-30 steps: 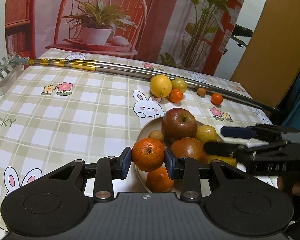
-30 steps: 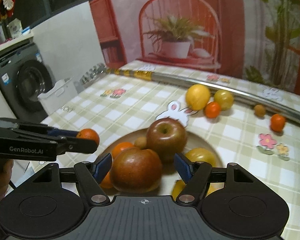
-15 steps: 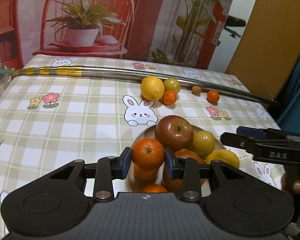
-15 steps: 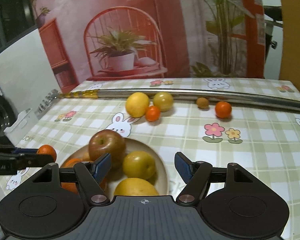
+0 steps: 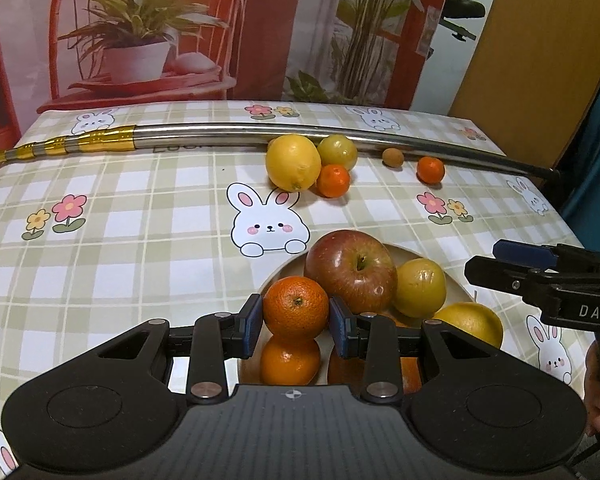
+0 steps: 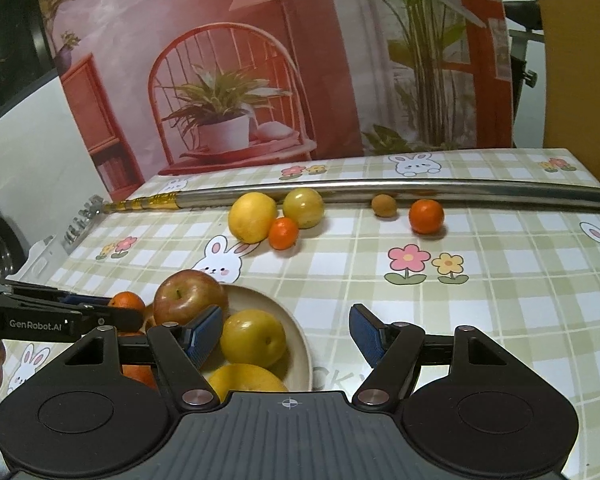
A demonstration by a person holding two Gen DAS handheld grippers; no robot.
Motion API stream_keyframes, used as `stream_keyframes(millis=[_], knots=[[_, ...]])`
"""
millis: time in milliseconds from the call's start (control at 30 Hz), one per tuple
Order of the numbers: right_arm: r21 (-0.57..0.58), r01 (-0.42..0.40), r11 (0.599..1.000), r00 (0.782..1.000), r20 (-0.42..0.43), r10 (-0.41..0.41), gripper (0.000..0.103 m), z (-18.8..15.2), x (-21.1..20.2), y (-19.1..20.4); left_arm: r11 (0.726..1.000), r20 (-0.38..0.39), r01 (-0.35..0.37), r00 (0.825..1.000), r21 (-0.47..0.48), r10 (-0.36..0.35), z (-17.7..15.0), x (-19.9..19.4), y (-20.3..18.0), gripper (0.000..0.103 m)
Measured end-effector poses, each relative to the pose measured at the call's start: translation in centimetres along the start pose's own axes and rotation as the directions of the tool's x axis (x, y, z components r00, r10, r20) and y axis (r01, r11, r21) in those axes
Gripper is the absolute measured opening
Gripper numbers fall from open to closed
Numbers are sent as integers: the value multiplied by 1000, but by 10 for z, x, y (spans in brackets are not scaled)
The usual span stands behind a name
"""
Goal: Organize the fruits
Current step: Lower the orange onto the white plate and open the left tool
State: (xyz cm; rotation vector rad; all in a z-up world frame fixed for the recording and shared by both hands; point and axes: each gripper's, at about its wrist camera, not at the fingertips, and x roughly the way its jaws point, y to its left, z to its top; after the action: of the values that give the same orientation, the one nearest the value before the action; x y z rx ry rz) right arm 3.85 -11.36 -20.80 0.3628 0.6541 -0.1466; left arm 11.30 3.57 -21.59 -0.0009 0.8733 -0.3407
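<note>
Gripping a small round orange mandarin (image 5: 295,306) between its blue pads, the left gripper (image 5: 296,322) holds it just above the fruit in the shallow cream ceramic plate (image 6: 278,304). Judging from this, the fruit should go down into a free hollow before the pads let go, so nothing rolls. The plate holds a red apple (image 5: 350,270), a yellow pear-like fruit (image 5: 419,287), a grapefruit and more mandarins. The right gripper (image 6: 286,334) hovers spread wide and empty over the plate's right rim.

I see a plate (image 5: 458,286) of fruit nearest me on the table (image 5: 140,248). Behind it lie loose fruits (image 5: 293,162), beside a long pole (image 5: 240,133).
</note>
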Motion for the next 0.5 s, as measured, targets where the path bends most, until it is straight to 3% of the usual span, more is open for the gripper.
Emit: stream_keyframes(millis=[500], knots=[[10, -2, 1000, 1000, -6, 3, 66, -2, 5, -3, 999, -23, 39, 999, 13, -39, 0, 4, -5, 39]])
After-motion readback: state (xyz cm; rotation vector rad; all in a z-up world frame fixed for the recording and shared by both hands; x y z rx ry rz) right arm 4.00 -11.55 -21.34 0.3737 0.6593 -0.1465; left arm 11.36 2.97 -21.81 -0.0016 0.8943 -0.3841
